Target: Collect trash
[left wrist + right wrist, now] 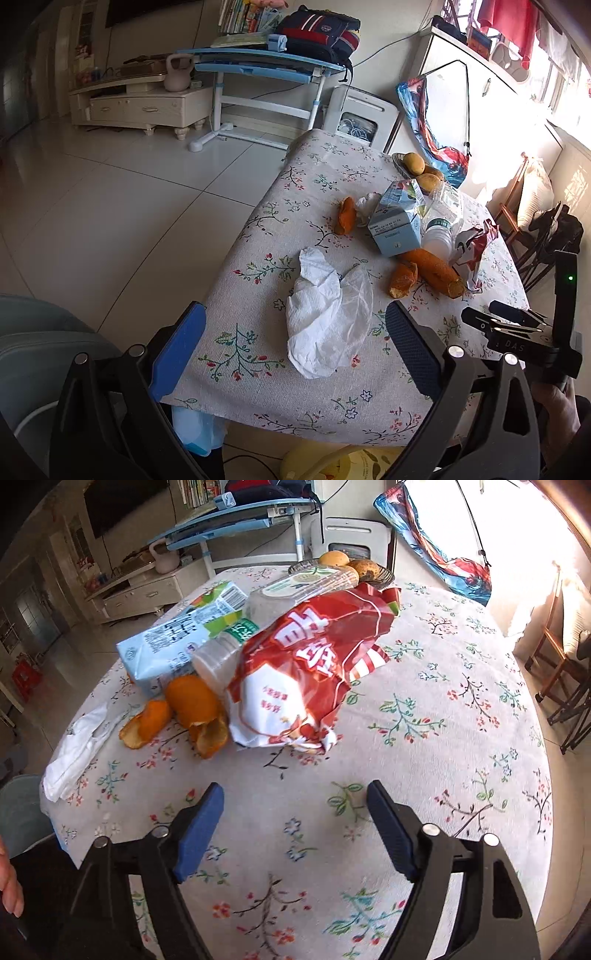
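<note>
Though heaped — 3 orange peels, 1 carton, 1 tissue.

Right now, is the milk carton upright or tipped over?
Tipped over. The milk carton lies on its side on the tablecloth, its barcoded top pointing away, with the plastic bottle against it.

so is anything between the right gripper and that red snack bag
Nothing visible. The right gripper is open, with only bare tablecloth between it and the red snack bag. Orange peels lie left of the bag.
</note>
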Available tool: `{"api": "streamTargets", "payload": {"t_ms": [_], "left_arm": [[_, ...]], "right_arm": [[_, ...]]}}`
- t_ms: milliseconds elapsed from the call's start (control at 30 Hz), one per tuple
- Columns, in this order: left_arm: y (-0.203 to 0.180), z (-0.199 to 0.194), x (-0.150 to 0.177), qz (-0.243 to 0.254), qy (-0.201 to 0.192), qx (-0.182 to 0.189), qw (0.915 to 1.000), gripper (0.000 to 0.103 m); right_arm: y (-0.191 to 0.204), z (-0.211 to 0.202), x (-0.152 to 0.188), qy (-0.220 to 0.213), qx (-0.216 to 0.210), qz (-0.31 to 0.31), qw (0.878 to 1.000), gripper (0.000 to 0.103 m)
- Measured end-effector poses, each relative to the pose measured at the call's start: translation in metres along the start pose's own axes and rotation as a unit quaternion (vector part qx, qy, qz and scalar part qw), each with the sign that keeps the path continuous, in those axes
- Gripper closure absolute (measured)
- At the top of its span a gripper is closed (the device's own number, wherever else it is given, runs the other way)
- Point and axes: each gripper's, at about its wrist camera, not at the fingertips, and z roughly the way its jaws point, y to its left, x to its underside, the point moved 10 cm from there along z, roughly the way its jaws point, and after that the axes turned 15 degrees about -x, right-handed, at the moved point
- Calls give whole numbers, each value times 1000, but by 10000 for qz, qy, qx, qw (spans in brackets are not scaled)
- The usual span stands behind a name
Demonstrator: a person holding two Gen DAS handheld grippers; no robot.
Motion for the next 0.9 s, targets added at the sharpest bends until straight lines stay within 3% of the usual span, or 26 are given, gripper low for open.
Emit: {"api": "streamTargets", "payload": {"t_ms": [33,133,300,600,733,900], "left_arm": [[0,0,0,-41,2,17,10000,9],[-1,0,0,-145,29,86,9999,9],[-1,-6,2,-167,-6,153,9997,8],[22,-6,10,-662,296,145,9973,8],[18,2,24,-527,622,97,9966,7],[1,-5,32,-338,619,304,9970,7]], "right_arm": [[-7,3,-4,57,61,-93,9999,11],[-20,13,-17,203,195,-230,9993,7],[-28,28,-39,264,40,-630,9977,7],[-27,29,-40,208,-18,-701,9973,7],[-27,29,-41,210,-14,-703,9973,7],[-27,29,-41,209,-15,-702,9973,7]]}}
